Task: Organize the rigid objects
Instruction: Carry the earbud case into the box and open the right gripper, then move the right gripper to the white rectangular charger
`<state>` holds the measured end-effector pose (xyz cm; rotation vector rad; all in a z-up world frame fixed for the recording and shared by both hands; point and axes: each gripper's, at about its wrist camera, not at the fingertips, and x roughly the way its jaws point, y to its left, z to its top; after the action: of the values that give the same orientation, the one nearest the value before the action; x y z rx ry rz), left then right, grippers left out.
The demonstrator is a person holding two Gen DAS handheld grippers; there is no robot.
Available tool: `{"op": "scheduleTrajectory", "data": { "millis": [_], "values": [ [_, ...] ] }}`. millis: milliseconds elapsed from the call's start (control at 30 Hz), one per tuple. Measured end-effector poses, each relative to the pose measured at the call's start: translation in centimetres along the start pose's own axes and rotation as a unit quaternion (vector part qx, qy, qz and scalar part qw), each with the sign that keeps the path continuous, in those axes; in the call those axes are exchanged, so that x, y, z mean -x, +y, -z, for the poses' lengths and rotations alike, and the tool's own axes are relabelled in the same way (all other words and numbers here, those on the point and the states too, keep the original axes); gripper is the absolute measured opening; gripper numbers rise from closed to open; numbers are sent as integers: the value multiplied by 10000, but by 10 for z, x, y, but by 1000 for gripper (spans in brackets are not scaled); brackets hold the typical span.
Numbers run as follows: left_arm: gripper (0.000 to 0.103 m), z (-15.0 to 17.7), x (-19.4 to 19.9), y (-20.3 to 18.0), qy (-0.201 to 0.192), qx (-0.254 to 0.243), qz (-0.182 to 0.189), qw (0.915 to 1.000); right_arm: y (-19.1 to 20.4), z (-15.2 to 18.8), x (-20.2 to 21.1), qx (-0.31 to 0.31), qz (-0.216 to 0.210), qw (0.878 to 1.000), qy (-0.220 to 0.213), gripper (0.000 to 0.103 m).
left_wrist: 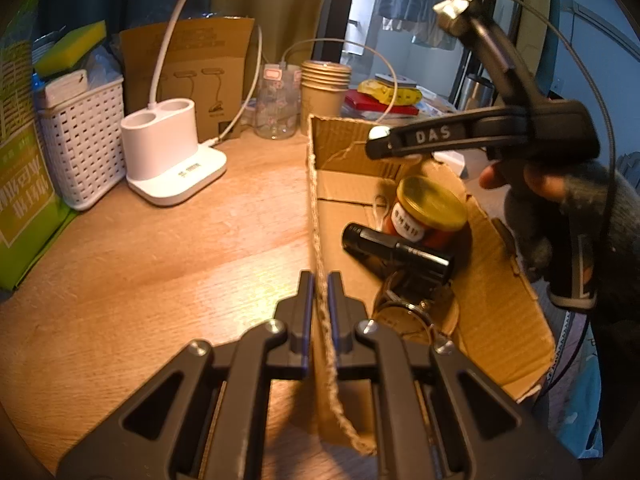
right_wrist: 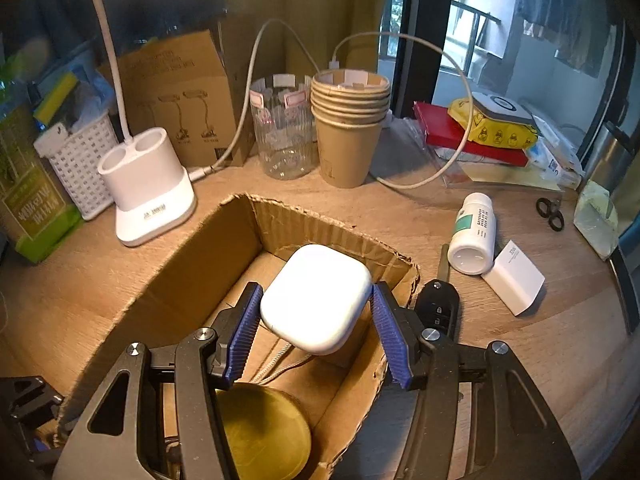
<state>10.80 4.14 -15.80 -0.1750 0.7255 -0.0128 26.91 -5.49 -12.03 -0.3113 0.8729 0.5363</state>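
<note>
Right gripper [right_wrist: 318, 320] clamps the white case [right_wrist: 318, 298] above the cardboard box [right_wrist: 192, 264], left gripper [left_wrist: 320, 300] pinches its wall; placing step, next lower and release

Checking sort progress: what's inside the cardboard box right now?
Inside the cardboard box: a gold-lidded jar, a black cylinder lying down and a wristwatch. The white case is held above it. The floor beneath these is covered.
</note>
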Motion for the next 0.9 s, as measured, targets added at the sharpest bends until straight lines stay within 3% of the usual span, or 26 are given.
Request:
{"op": "scheduleTrajectory", "data": {
  "millis": [467, 900],
  "values": [
    [7, 1, 4, -2, -67, -4, -28, 10000, 5, 1, -10, 327, 302, 9990, 66, 64],
    [7, 0, 6, -4, -115, -55, -108, 9999, -7, 1, 22, 154, 311, 9987, -384, 65]
  ]
}}
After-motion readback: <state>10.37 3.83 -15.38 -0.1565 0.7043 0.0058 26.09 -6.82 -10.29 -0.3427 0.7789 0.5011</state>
